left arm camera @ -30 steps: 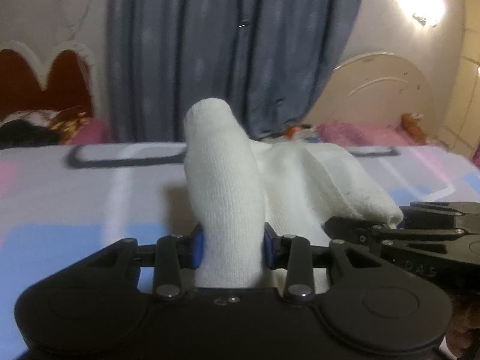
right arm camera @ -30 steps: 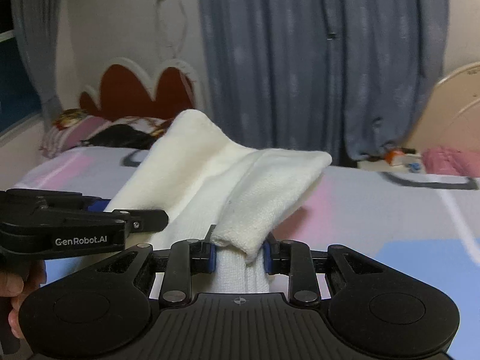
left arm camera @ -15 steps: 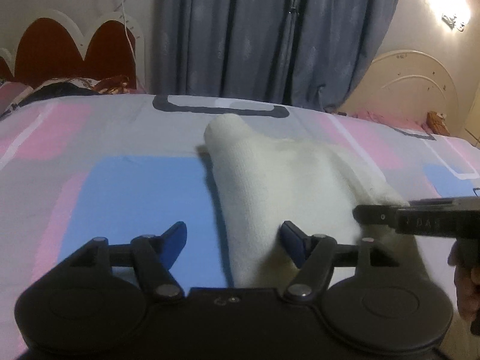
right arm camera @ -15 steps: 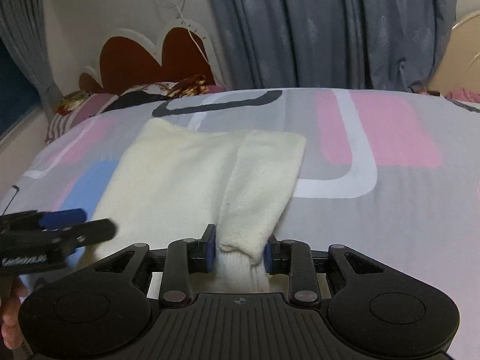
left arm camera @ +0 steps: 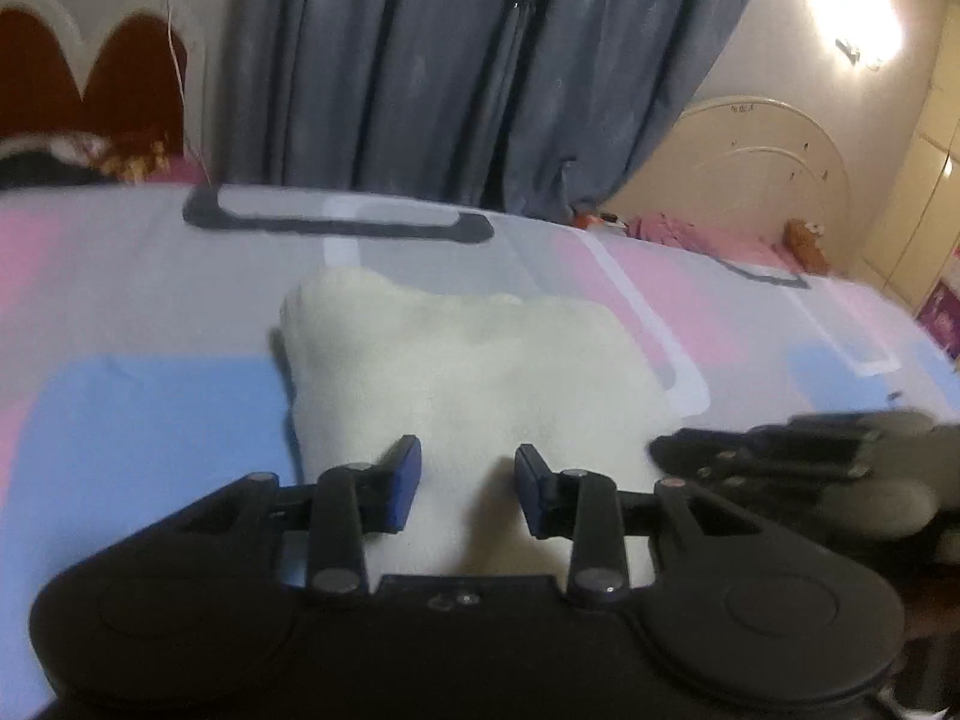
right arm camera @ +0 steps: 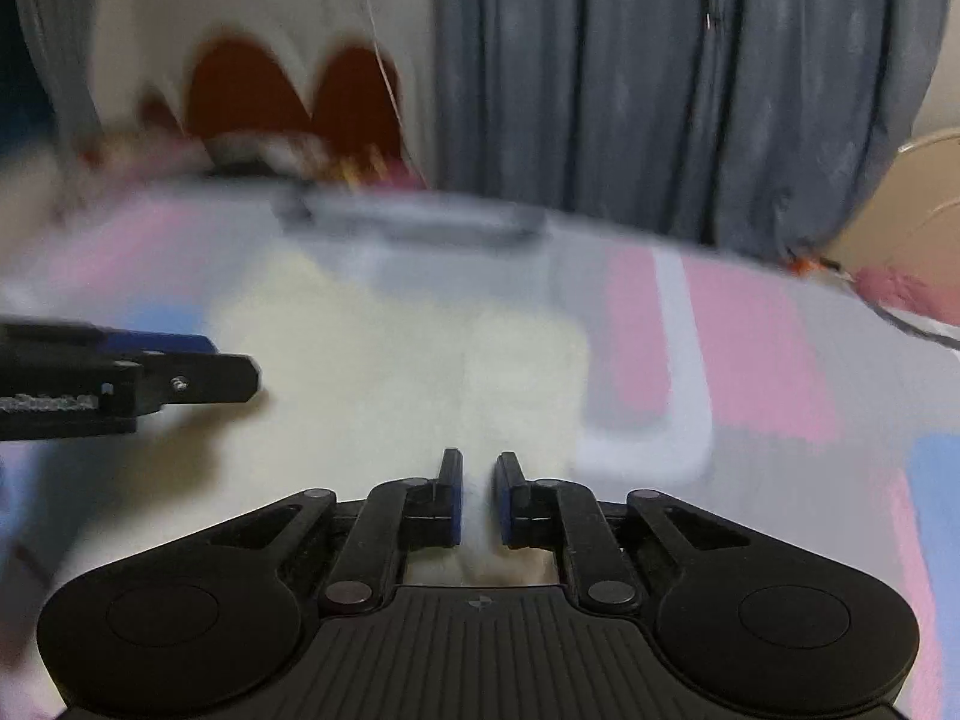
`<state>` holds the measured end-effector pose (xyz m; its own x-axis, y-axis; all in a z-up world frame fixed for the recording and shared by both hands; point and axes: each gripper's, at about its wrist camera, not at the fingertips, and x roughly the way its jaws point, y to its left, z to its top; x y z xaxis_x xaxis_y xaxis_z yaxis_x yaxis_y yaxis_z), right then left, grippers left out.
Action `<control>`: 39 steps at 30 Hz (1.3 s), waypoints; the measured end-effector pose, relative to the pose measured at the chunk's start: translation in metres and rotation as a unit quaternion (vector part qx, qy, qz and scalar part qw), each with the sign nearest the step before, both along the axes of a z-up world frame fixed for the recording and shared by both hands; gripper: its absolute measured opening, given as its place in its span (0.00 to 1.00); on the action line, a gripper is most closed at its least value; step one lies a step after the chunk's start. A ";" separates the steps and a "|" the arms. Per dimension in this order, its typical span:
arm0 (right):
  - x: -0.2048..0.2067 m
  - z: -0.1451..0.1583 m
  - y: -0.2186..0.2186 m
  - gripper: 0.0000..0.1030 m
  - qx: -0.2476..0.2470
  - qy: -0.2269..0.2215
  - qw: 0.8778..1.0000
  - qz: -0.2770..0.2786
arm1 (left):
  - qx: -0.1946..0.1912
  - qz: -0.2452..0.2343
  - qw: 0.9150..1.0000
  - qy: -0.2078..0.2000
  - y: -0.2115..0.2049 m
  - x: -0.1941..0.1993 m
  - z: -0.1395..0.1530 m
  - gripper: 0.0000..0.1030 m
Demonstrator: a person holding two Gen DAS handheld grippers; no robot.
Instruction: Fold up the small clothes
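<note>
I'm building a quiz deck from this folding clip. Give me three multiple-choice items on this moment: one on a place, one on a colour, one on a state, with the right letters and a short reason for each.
1. Where does the white garment lie?
A. on the patterned bedsheet
B. over the headboard
C. on the floor

2. What colour are the pads on the left gripper?
A. red
B. blue
C. yellow

3. How does the garment lie?
A. hanging in the air
B. rolled into a ball
C. spread flat on the bed

Answers:
1 A: pink, blue and grey sheet shows all around the cloth.
2 B: both pads are blue in the left wrist view.
3 C: the cloth rests low and wide on the sheet, under the closing left gripper and right gripper.
</note>
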<state>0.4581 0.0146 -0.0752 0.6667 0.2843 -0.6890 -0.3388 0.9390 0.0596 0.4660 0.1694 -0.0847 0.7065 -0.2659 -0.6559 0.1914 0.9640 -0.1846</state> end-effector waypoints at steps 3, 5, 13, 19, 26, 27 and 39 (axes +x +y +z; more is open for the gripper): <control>-0.009 0.018 -0.011 0.10 0.015 -0.008 1.000 -0.007 | 0.018 -0.004 0.999 -0.043 -0.004 -0.033 0.022 0.37; -0.031 0.031 -0.020 0.10 0.036 -0.020 0.999 0.004 | 0.013 -0.005 0.999 -0.049 -0.003 -0.059 0.025 0.37; -0.097 -0.007 -0.017 0.11 -0.023 0.026 0.999 0.039 | 0.089 0.023 0.996 -0.015 -0.020 -0.131 -0.017 0.40; -0.121 0.002 -0.016 0.11 -0.003 0.026 0.999 0.041 | 0.091 0.037 0.995 0.005 -0.016 -0.139 -0.021 0.45; -0.148 0.030 -0.020 0.11 0.029 0.012 0.999 0.016 | 0.080 0.055 0.995 -0.014 -0.024 -0.180 0.018 0.41; -0.159 0.039 -0.024 0.11 0.035 0.003 0.999 0.018 | 0.078 0.057 0.995 -0.024 -0.026 -0.194 0.026 0.43; -0.321 0.122 -0.073 0.18 0.079 -0.069 0.995 -0.002 | 0.070 0.120 0.984 -0.109 -0.057 -0.351 0.103 1.00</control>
<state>0.1368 -0.0584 0.0465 0.7529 0.3782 -0.5387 -0.3498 0.9232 0.1593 0.1150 0.1119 0.0184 0.8659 0.0093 -0.5001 -0.0255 0.9993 -0.0256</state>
